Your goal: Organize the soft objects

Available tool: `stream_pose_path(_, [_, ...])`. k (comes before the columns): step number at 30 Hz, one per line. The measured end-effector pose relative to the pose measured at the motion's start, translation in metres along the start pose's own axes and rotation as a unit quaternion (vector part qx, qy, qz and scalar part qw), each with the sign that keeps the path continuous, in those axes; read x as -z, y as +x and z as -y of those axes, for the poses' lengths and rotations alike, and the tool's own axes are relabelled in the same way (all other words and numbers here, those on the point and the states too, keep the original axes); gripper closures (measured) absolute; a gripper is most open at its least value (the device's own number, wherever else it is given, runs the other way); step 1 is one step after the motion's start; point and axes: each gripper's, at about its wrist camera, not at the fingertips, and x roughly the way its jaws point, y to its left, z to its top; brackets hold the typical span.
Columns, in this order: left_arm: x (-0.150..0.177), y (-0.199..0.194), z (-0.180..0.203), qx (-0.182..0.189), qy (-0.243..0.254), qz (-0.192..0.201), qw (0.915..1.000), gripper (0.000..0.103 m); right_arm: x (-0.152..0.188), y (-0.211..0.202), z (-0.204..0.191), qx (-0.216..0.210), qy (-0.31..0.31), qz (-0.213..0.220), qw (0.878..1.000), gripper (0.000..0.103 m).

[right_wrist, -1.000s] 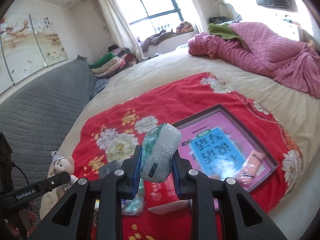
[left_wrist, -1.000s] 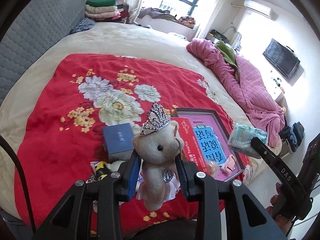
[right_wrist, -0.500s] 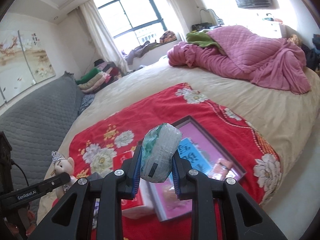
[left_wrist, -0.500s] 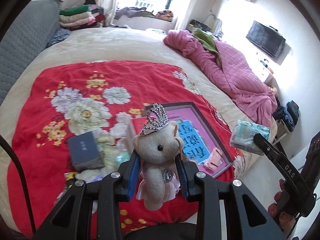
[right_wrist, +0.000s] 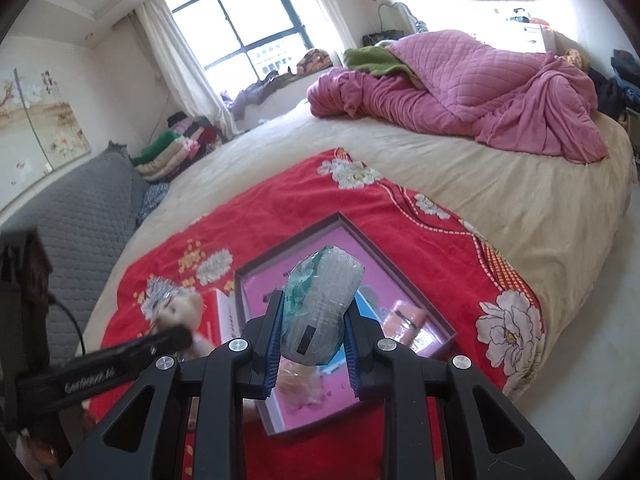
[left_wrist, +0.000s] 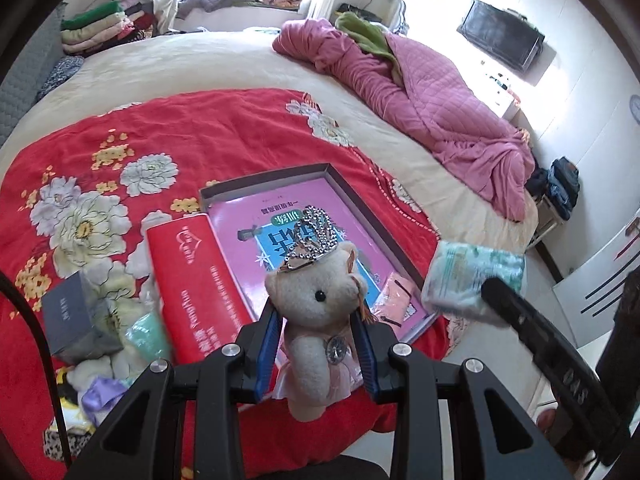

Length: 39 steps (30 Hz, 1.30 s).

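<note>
My left gripper is shut on a beige teddy bear that wears a silver tiara, held in the air above the near end of a shallow grey box lid with a pink book inside. My right gripper is shut on a green-and-white tissue pack, also held above the lid. The tissue pack shows at the right in the left wrist view, and the bear at the left in the right wrist view. A small pink pouch lies in the lid's near corner.
The lid lies on a red flowered blanket on a beige bed. A red box, a dark grey box and a pile of small soft items sit to the left. A pink quilt lies far right. Folded clothes are at the back.
Both grippers have moved right and forward with their loads; the bear and tissue pack now hang over the box lid, and the two grippers are closer together.
</note>
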Motion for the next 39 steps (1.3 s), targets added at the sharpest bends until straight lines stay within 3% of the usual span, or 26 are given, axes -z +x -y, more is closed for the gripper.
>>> stream_pose_path(13, [-0.027,0.060,-0.004,-0.040,-0.010,-0.027,0.9988,0.068,0.027,0.048,0.004,-0.011,-0.031,-0.079,0.996,0.076])
stream_pose_path(28, [-0.030,0.096,-0.015,-0.042,-0.025,-0.052,0.9974,0.068,0.052,0.092,0.015,-0.019,-0.024,-0.151,0.988,0.076])
stream_pose_path(36, [-0.033,0.114,-0.017,-0.054,-0.022,-0.069,0.9959,0.067,0.055,0.100,0.014,0.032,-0.057,-0.150,0.987,0.074])
stream_pose_path(39, [-0.032,0.119,-0.017,-0.058,-0.021,-0.074,0.9953,0.067,0.054,0.104,0.013,0.071,-0.078,-0.145,0.984,0.068])
